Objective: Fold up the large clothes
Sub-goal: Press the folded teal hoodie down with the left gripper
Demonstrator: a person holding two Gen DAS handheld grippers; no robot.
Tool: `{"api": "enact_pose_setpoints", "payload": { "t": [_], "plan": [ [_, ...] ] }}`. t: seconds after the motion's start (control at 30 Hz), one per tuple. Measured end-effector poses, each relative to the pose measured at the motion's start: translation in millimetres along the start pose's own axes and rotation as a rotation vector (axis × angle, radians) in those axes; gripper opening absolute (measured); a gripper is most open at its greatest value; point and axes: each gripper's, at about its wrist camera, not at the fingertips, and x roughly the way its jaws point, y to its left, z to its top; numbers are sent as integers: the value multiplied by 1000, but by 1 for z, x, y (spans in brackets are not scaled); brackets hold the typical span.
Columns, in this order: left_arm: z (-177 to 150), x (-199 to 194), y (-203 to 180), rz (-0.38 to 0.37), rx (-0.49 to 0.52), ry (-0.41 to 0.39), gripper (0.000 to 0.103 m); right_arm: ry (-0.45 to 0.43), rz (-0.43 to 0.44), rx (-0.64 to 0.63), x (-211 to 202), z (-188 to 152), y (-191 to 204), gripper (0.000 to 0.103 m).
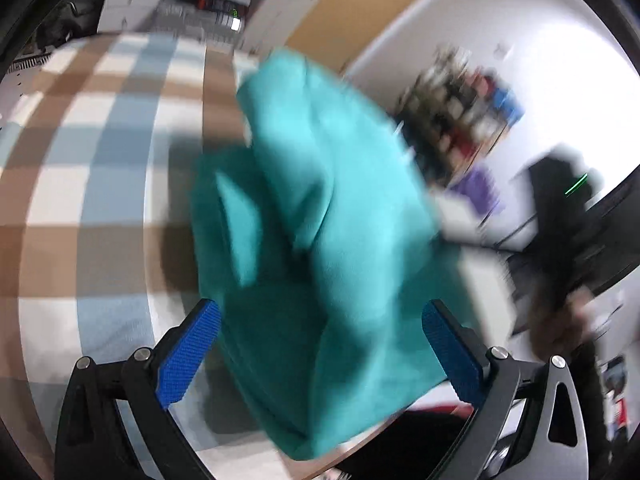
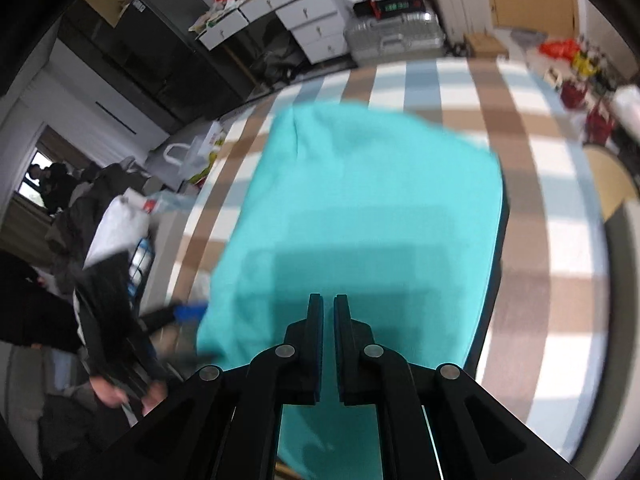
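teal garment [image 1: 320, 220] between spread fingers [image 1: 188, 356], seemingly loose

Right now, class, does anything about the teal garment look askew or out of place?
Yes. The teal garment hangs bunched, not flat on the checked cover. The left tongs gape open around it; the right tongs look nearly shut.

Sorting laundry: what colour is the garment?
Teal garment, clearest in the right wrist view.

Both wrist views close, blurred, share teal garment [image 1: 320, 216] [image 2: 360, 216].
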Motion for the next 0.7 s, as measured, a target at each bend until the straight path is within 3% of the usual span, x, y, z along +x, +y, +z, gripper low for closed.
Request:
{"api": "enact_pose_setpoints", "payload": {
  "t": [0.1, 0.2, 0.23, 0.3, 0.43, 0.5, 0.53, 0.63, 0.7],
  "plan": [
    [-3, -12, -22, -136, 44, -83, 99, 27, 79, 92, 21, -15, -22, 0],
    [-15, 15, -51, -187, 148, 14, 99, 23, 167, 188, 41, -21, -41, 0],
    [-19, 23, -51, -170, 160, 52, 99, 18, 166, 188, 44, -21, -41, 0],
    [-27, 61, -53, -38, 184, 141, 99, 11, 126, 151, 44, -20, -33, 0],
    [-32, 87, -54, 129, 262, 158, 98, 27, 88, 122, 42, -18, -25, 0],
    [-35, 88, -58, 158, 276, 149, 98, 34, 79, 91, 34, -10, -18, 0],
    [-35, 90, -59, 163, 272, 145, 98, 11, 77, 62, 29, -5, -14, 6],
    [-38, 86, -58, 128, 221, 145, 98, -88, 102, -23, 12, 16, 4, 6],
    [-33, 83, -52, 92, 184, 152, 98, -65, 98, -29, 21, 30, 12, 6]
  ]
}}
